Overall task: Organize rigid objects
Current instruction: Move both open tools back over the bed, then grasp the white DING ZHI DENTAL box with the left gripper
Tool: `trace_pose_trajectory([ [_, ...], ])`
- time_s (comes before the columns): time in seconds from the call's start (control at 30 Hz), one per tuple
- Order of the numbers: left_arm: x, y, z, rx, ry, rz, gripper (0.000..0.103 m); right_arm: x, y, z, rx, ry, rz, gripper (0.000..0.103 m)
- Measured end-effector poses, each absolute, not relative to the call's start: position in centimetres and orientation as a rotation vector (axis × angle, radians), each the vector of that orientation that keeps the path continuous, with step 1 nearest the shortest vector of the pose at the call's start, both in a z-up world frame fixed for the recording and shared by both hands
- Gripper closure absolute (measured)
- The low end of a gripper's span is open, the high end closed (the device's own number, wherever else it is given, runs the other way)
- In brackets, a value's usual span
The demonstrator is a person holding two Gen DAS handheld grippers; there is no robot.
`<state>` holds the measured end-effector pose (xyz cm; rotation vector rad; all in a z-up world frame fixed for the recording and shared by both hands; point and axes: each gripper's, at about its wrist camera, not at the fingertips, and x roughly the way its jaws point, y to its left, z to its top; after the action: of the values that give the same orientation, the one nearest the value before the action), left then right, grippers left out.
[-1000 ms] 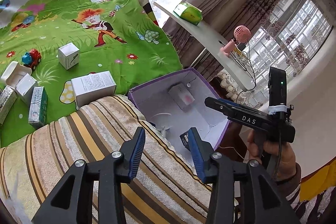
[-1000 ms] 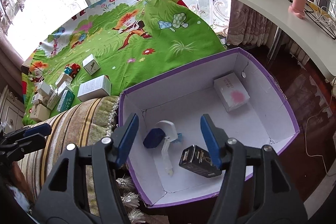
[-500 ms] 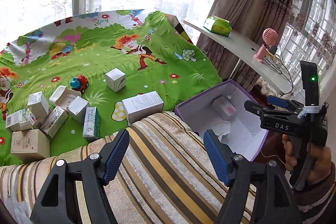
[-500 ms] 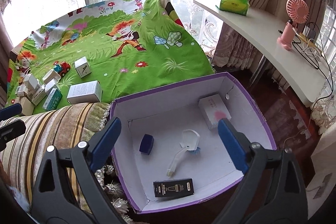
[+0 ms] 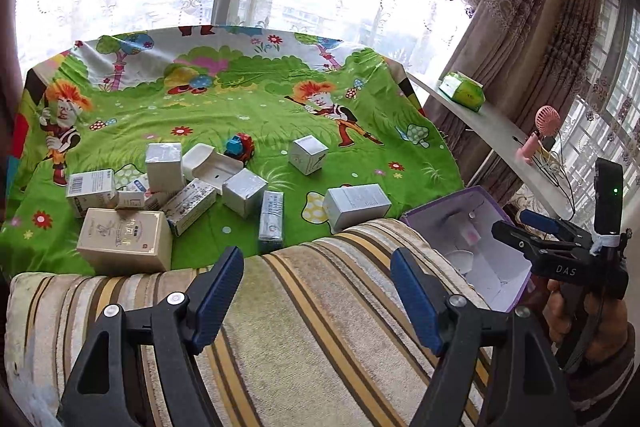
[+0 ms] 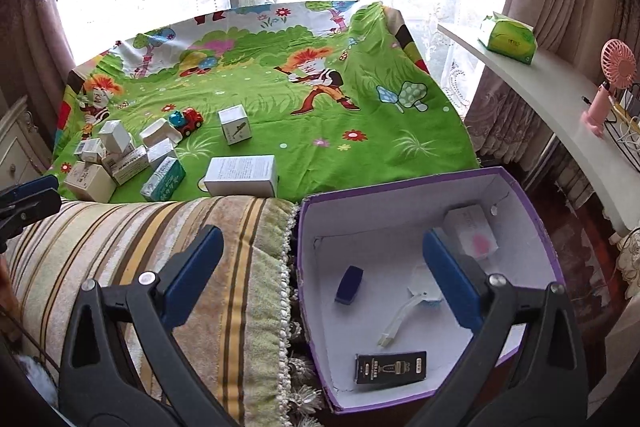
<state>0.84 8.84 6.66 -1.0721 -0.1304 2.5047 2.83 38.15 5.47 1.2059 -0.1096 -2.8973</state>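
Purple cardboard box (image 6: 516, 183) sits right; the white rectangular carton (image 6: 241, 175) lies long-axis crosswise on the green cartoon bedsheet (image 6: 320, 131), just beyond the striped cushion (image 6: 160, 247). Both left tongs (image 5: 316, 291) and right tongs (image 6: 320, 275) are opening, empty (right looks nearer).

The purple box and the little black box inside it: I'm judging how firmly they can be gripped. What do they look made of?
Purple box: apparently cardboard, matte purple outside and white inside; its thin walls show creases and a torn lower corner. Black box: probably printed paperboard with a smooth, slightly glossy finish; it has sharp folded edges and pale lettering.
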Motion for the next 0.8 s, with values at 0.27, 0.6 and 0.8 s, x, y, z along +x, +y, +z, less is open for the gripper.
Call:
trace_pose_trajectory([
  [0.27, -0.3, 2.1, 5.8, -1.146, -0.22, 2.663, 0.026, 1.9, 34.9, 4.9, 1.24, -0.123, -2.802, 0.002],
  [0.6, -4.2, -0.3, 4.3, -1.292, -0.168, 2.76, 0.03, 0.4, 30.4, 3.4, 1.264, -0.051, -2.664, 0.002],
  [0.8, -8.0, 0.4, 3.2, -1.392, -0.064, 2.761, 0.032, -0.1, 28.7, 2.9, 1.271, -0.002, -2.618, 0.002],
])
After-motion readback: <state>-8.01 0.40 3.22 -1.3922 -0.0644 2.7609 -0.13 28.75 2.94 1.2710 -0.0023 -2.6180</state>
